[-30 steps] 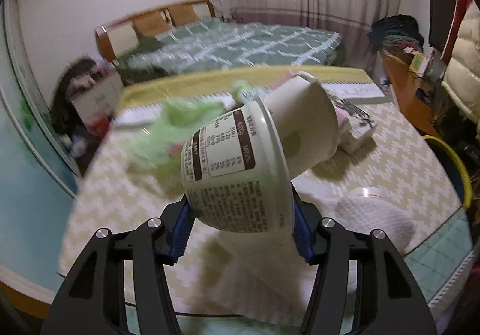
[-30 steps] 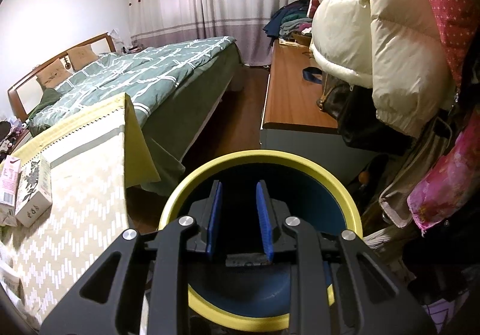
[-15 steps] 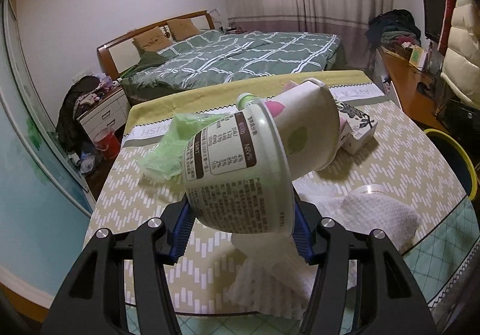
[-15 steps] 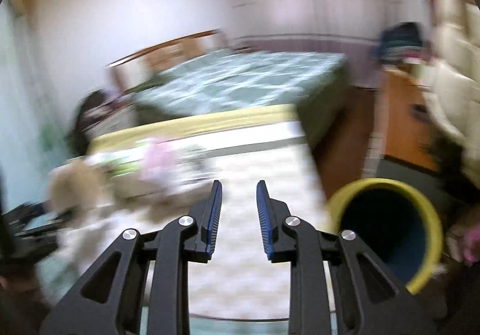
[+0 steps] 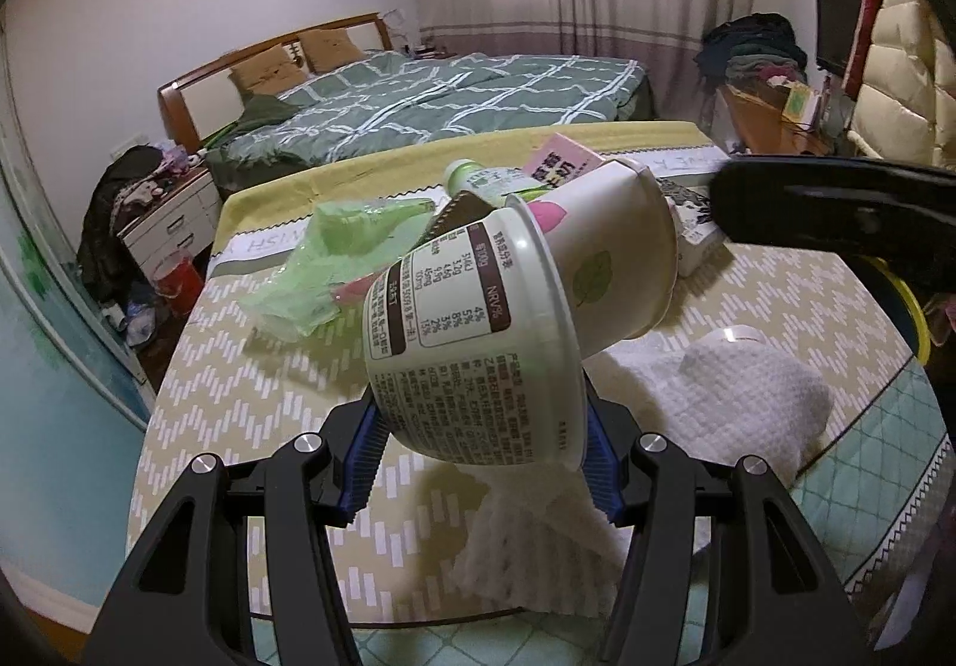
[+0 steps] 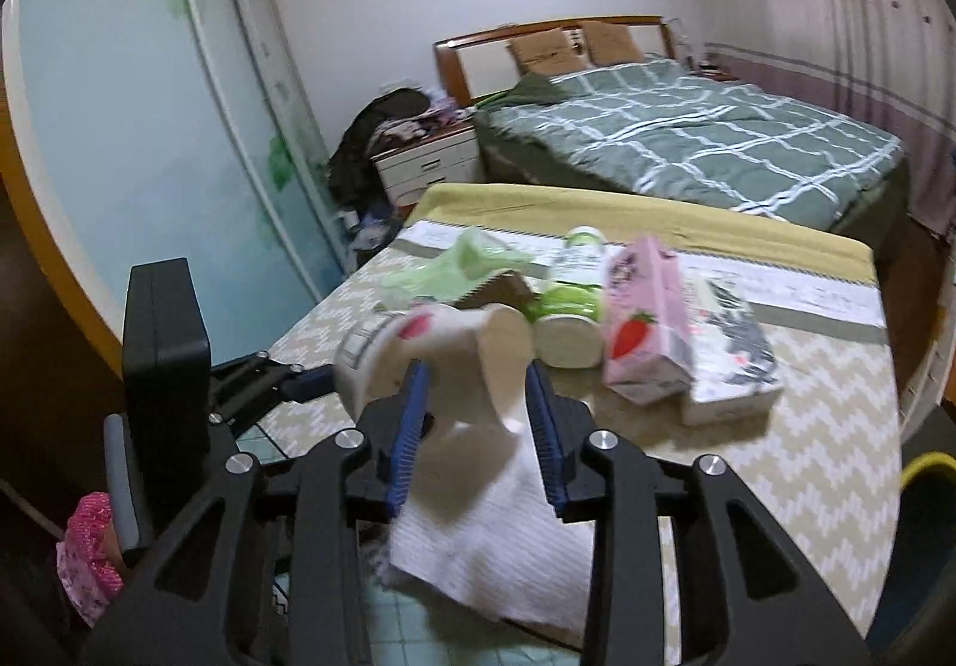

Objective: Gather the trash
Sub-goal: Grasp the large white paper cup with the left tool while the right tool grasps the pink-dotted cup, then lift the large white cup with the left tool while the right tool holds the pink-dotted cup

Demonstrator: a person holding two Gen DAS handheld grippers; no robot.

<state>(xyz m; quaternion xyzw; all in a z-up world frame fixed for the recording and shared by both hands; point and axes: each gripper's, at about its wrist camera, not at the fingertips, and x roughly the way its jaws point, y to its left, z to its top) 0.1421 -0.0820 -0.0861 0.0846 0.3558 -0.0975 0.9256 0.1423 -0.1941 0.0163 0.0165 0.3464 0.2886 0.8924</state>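
Your left hand-held gripper point(image 5: 478, 463) is clamped on a stack of two cream-white printed plastic yogurt cups point(image 5: 478, 331), held tilted above the desk with the zigzag-patterned cloth point(image 5: 239, 397), centre of the left view. Risk as I see it: the upper cup only sits nested and leaning toward the upper right, so a bump from your right hand-held gripper point(image 6: 475, 427) could knock it off onto the white waffle paper towel point(image 5: 747, 397). Compared with a second ago, that right one has swung away from the yellow-rimmed blue bin and its jaws have just been opening; the cup sits between them, but contact is too blurred to call.
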